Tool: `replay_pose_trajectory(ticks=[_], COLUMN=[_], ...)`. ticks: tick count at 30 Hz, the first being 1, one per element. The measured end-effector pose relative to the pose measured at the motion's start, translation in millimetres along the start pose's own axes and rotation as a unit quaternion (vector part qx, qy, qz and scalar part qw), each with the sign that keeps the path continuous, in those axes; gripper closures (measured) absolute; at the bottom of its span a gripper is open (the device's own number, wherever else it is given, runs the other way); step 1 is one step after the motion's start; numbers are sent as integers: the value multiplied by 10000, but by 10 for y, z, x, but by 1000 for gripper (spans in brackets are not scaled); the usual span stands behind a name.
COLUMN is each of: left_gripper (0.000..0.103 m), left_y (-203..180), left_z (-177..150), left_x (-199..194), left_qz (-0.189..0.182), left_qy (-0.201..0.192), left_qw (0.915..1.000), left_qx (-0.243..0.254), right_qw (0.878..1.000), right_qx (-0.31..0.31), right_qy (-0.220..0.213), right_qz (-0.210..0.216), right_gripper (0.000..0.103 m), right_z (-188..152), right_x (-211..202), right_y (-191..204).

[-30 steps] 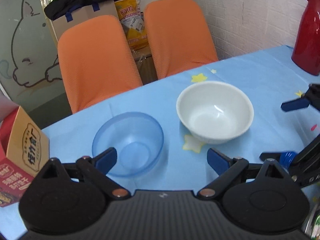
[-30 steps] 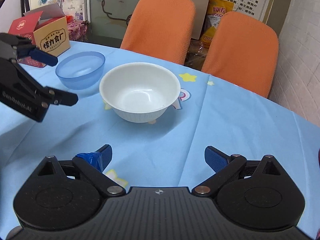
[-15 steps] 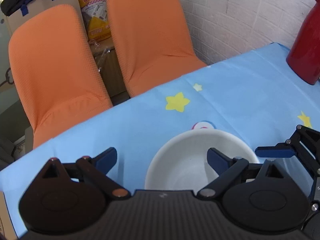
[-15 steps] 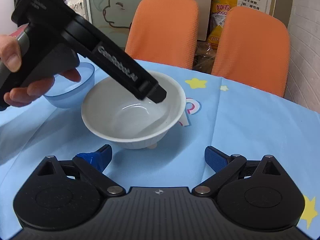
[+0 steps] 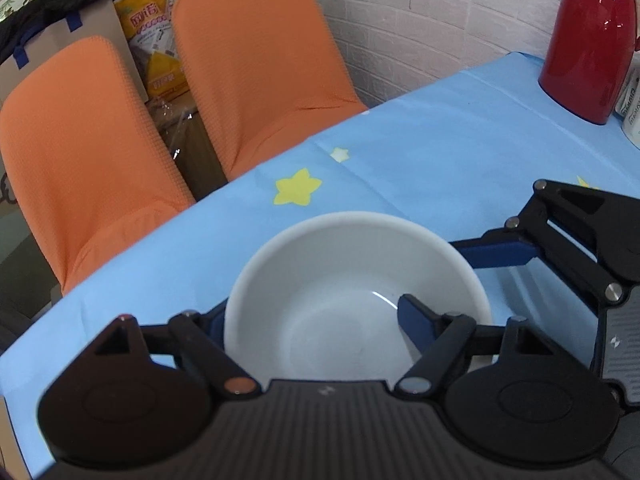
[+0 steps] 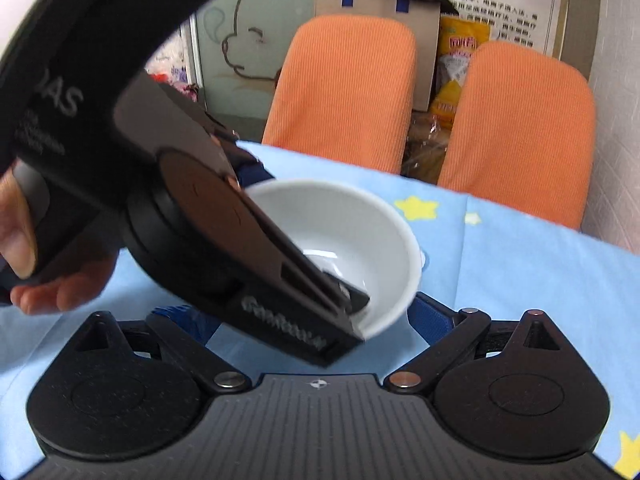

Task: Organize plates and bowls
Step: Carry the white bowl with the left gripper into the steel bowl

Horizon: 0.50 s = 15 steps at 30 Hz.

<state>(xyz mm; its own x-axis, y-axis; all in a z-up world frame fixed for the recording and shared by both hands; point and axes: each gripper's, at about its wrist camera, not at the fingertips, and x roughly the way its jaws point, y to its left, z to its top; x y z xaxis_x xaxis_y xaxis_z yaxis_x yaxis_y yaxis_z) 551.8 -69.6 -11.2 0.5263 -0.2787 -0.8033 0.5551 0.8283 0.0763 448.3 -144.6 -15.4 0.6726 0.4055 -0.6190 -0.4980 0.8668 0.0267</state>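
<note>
— Since a second ago the left gripper (image 5: 312, 320) has swung from the blue bowl over to the white bowl (image 5: 356, 300) on the blue tablecloth (image 5: 440, 152).
— Gripping it?
— Closing: one finger inside, one outside the wall. The right gripper (image 6: 308, 320) is spread wide at the bowl's near side.

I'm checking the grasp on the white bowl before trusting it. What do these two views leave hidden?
- Left wrist view: the left gripper, closing, straddles the white bowl's wall; the bowl hides its outer finger, contact unclear.
- Right wrist view: the left gripper covers the bowl's near side.
- Neither view shows the blue bowl.
</note>
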Motion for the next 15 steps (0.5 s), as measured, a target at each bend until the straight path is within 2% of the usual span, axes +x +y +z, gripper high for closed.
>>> replay_pose_trajectory(ticks=[9, 15], left_gripper=[25, 25], left_y=[-92, -273], left_z=[-61, -110], left_x=[-128, -449], left_qz=[-185, -289], left_qy=[-45, -178], left_qw=[9995, 9988], left_qx=[-254, -362], right_qw=[9999, 9998], right_qx=[69, 12], right_qy=[-45, -59], right_qz=[-102, -181], right_gripper=[17, 17], right_z=[5, 16], right_x=[-123, -388], right_y=[-51, 23])
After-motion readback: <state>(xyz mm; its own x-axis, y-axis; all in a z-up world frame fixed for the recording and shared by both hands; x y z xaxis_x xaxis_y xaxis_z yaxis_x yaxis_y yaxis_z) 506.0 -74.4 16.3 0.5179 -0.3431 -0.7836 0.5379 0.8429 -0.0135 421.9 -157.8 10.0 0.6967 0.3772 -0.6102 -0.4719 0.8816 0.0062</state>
